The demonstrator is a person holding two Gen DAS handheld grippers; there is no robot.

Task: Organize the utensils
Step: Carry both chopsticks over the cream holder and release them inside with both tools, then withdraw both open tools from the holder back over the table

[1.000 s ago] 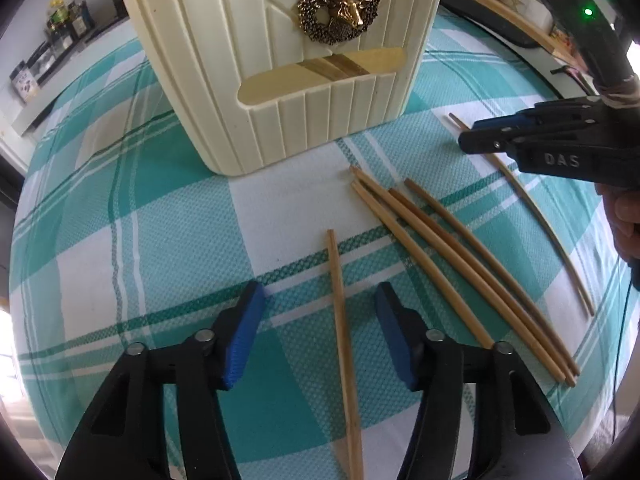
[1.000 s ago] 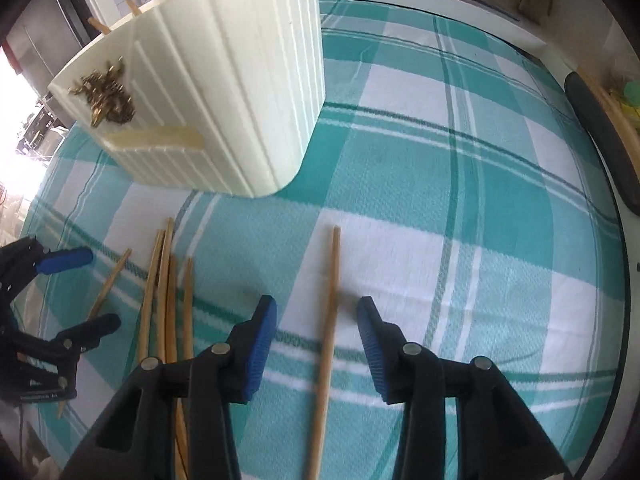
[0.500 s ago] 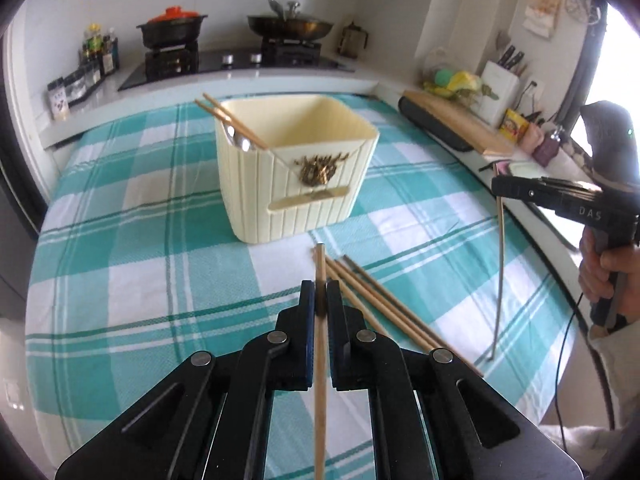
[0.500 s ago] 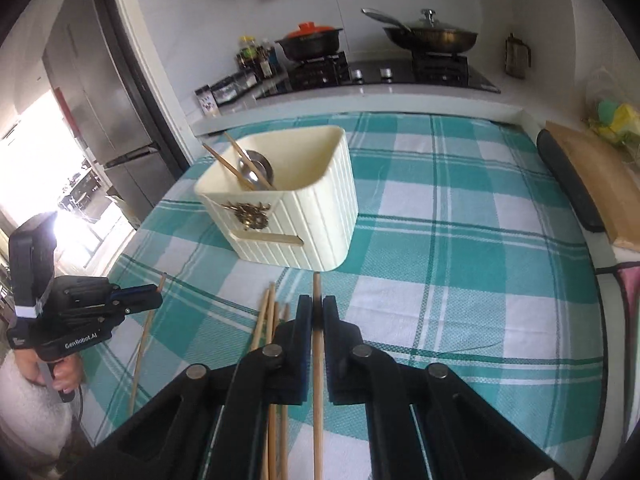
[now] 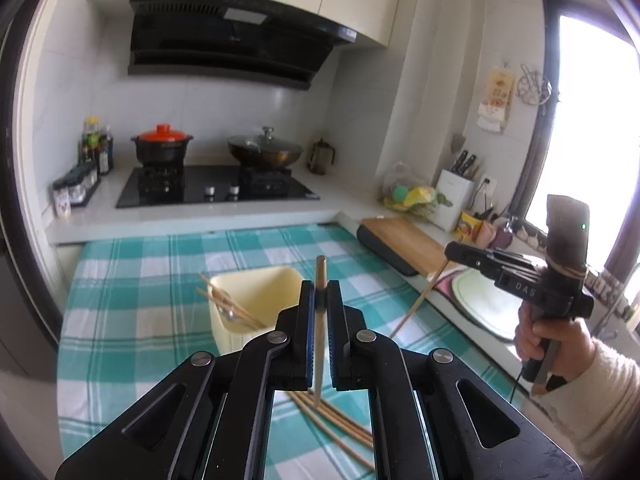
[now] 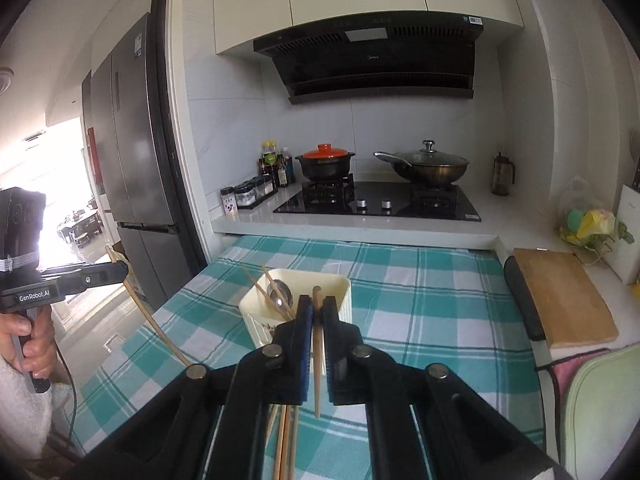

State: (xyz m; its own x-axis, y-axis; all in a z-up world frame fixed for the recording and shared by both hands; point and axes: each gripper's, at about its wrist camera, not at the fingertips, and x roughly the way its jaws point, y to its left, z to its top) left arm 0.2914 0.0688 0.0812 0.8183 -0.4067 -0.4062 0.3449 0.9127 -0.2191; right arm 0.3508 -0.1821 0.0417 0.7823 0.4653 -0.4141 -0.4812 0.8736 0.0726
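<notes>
Now both claws lifted off table, each clamping chopstick (image 5: 320,332).

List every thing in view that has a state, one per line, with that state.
left gripper: shut on a chopstick, lifted off the table
right gripper: shut on a chopstick, lifted off the table
cream holder: upright, open-topped, chopsticks and a spoon leaning inside
loose chopsticks: lying flat on the checked cloth
clay pot: red lid on
wok: glass lid on
</notes>
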